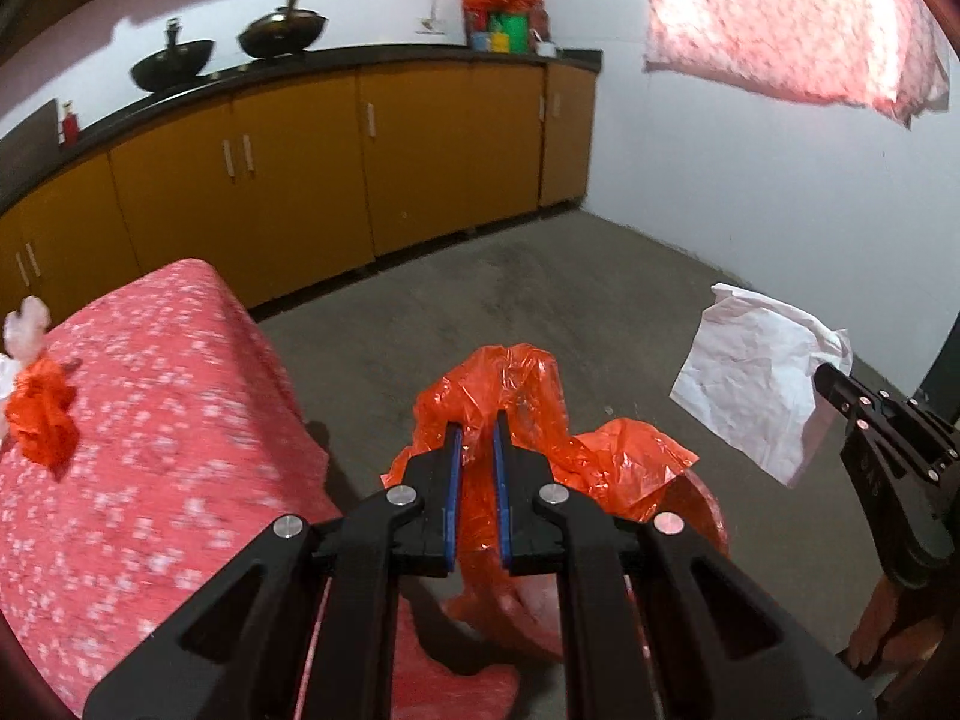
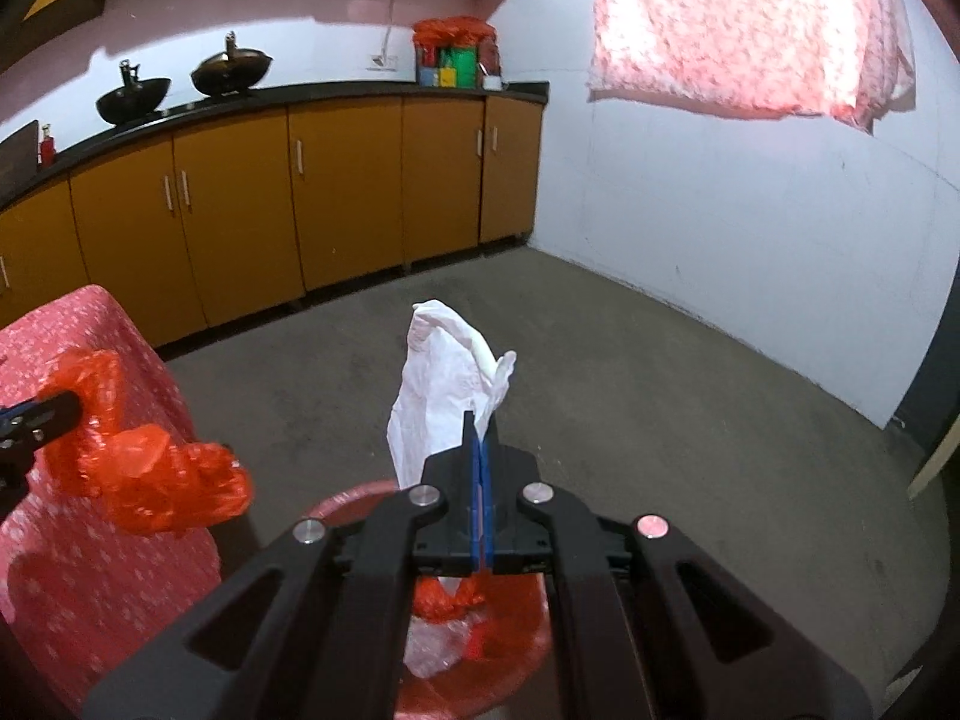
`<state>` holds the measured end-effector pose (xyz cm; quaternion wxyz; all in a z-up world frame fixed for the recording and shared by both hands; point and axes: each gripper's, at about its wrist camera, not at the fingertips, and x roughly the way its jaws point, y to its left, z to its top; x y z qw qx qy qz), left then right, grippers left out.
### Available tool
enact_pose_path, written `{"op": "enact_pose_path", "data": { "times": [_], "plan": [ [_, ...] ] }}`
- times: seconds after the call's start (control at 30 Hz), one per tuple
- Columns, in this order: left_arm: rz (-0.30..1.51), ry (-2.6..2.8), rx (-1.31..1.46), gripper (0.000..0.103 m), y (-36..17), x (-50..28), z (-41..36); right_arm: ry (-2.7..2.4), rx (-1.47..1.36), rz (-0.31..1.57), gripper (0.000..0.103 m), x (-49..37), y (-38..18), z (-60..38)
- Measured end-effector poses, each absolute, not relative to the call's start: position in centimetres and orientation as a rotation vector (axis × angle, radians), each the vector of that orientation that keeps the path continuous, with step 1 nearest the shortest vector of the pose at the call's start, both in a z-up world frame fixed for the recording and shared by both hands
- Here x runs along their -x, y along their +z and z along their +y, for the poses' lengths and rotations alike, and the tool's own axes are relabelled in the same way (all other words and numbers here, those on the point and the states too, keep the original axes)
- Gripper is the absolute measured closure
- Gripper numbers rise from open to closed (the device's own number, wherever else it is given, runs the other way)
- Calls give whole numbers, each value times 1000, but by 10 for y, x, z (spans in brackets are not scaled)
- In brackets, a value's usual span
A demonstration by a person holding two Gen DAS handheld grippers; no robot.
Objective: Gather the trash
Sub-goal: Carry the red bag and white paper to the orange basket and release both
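My left gripper (image 1: 477,435) is shut on an orange plastic bag (image 1: 540,420) and holds it in the air past the table's edge, above the red bin (image 1: 705,510). It also shows in the right wrist view (image 2: 150,480). My right gripper (image 2: 480,429) is shut on a crumpled white paper (image 2: 444,396) and holds it over the red bin (image 2: 522,618), which has orange and clear plastic in it. The paper also shows in the left wrist view (image 1: 756,372), with the right gripper (image 1: 831,384) at its edge.
A table with a red flowered cloth (image 1: 138,420) stands at the left, with an orange plastic scrap (image 1: 45,414) and a whitish wad (image 1: 24,324) on it. Yellow cabinets (image 1: 300,180) with woks on the counter line the far wall. Grey floor (image 1: 540,300) lies ahead.
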<state>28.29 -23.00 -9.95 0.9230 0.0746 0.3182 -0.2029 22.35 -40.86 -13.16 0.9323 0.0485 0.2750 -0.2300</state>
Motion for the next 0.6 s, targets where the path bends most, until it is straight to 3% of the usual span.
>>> {"op": "enact_pose_path", "data": {
  "times": [0.6],
  "plan": [
    [798,-410,-250,94,-162,-298,-303,-457,-184,712,100,-226,-197,-443]
  ]
}}
